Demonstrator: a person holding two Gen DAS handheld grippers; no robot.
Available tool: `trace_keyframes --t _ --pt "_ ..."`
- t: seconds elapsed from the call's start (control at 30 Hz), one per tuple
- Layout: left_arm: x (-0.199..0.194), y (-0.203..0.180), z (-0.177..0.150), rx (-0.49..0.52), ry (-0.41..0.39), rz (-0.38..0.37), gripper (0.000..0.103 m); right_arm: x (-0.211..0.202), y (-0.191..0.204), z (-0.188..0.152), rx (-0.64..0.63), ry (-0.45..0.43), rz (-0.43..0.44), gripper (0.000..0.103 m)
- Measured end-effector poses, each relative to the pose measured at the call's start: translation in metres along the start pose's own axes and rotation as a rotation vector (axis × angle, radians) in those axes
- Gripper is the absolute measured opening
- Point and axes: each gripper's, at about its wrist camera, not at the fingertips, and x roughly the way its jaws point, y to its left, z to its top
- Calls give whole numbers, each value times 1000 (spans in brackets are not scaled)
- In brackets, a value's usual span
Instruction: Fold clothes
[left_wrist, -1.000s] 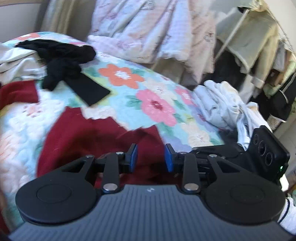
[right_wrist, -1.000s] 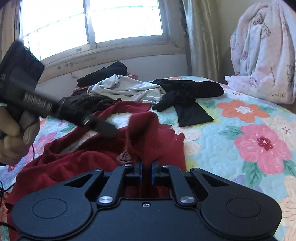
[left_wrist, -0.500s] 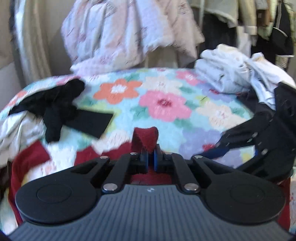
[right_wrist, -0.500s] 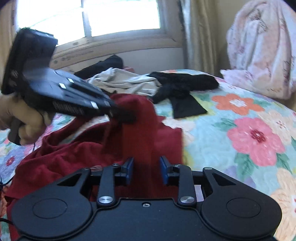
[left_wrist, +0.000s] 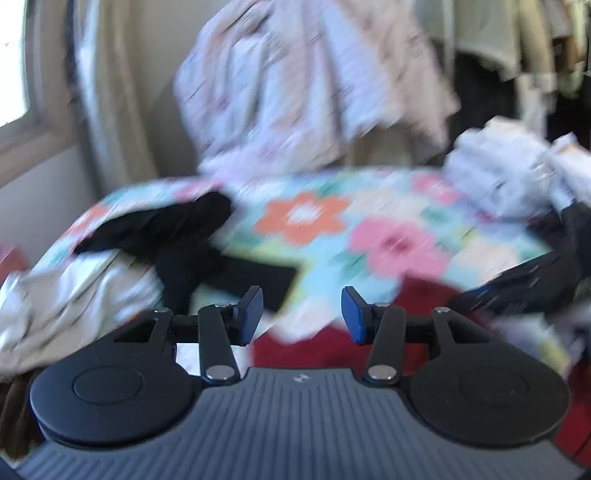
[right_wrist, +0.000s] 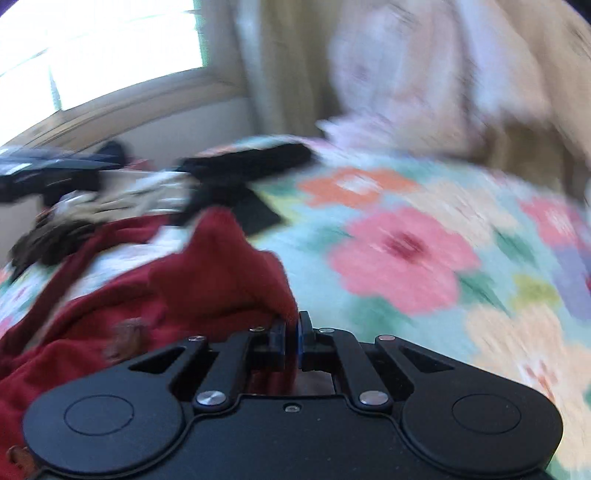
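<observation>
A dark red garment (right_wrist: 207, 280) lies rumpled on the floral bedspread (right_wrist: 406, 258). My right gripper (right_wrist: 291, 332) is shut on a raised fold of it, with red cloth pinched between the blue pads. My left gripper (left_wrist: 301, 314) hangs above the same red garment (left_wrist: 321, 347); its jaws are opening and nothing sits between the pads. The right gripper (left_wrist: 535, 280) shows as a dark blur at the right of the left wrist view. The left gripper (right_wrist: 44, 173) appears at the far left of the right wrist view. Both views are motion-blurred.
A black garment (left_wrist: 177, 236) and a pale grey one (left_wrist: 74, 291) lie further back on the bed. A heap of white clothes (left_wrist: 509, 173) sits at the right. A pink patterned blanket (left_wrist: 295, 92) hangs behind, beside curtains and a bright window (right_wrist: 92, 55).
The left gripper pinched a red fold half a second ago and has now let it go. The right gripper opened, then shut on the red cloth. Both hands have shifted and rolled.
</observation>
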Motion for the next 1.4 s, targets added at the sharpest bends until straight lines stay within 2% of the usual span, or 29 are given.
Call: trace_keyframes --t 0.1,0.23,0.3,0.37,0.43,0.5,0.53,0.57,0.6,0.67,0.7,0.73,0.83,0.9,1.0,1.03,1.07,1.13,1.2,1.23,1.27,1.3,1.37,1.4 --pt "12 25 -28 -77 90 4 46 12 -26 -7 118 51 46 9" --pt "21 34 -55 -161 133 -53 46 14 -29 -5 153 49 97 21" --pt "23 26 -61 -142 133 -94 56 12 -28 -5 169 38 125 23" --pt "32 11 -60 -68 157 -116 65 13 -32 -7 208 41 141 32" --pt "43 -5 -57 17 198 -130 66 16 -37 -10 257 42 159 38" --pt "60 -13 -57 46 283 -144 66 18 -41 -14 294 36 179 42" --pt "68 -12 -57 25 312 -122 64 19 -42 -15 308 33 187 44" --pt "72 -5 -57 -24 319 -110 54 20 -41 -15 308 29 191 44" --pt "76 1 -57 -73 325 -97 39 22 -41 -15 307 24 194 45" --pt "78 18 -55 -178 316 -86 20 23 -38 -15 291 8 194 42" --pt "77 27 -54 -224 304 -83 10 21 -35 -14 277 -4 195 21" --pt "75 31 -53 -228 287 -69 8 19 -33 -12 263 -15 197 7" --pt "65 37 -49 -223 230 -32 6 -2 -23 -7 200 -109 213 5" --pt "49 35 -43 -214 163 -61 1 -18 -15 1 151 -171 222 5" --pt "21 34 -28 -182 29 -41 1 -42 -4 13 77 -264 235 5" --pt "17 37 -26 -185 11 -34 1 -46 -2 16 54 -278 229 4" --pt "17 41 -25 -192 20 -32 2 -50 0 19 31 -291 222 4" --pt "24 48 -28 -204 88 -54 4 -44 -2 19 6 -264 174 4" --pt "29 47 -36 -183 120 8 4 -34 -8 14 11 -225 121 4" --pt "32 48 -40 -197 138 -16 6 -30 -11 11 21 -208 98 4" --pt "35 48 -44 -212 155 -39 11 -25 -15 7 31 -190 75 4" --pt "39 49 -48 -226 173 -63 24 -22 -18 6 39 -177 67 4" --pt "46 49 -55 -250 207 -105 41 -19 -21 6 37 -166 60 4" --pt "49 45 -57 -237 217 -98 41 -18 -21 6 37 -160 73 5"
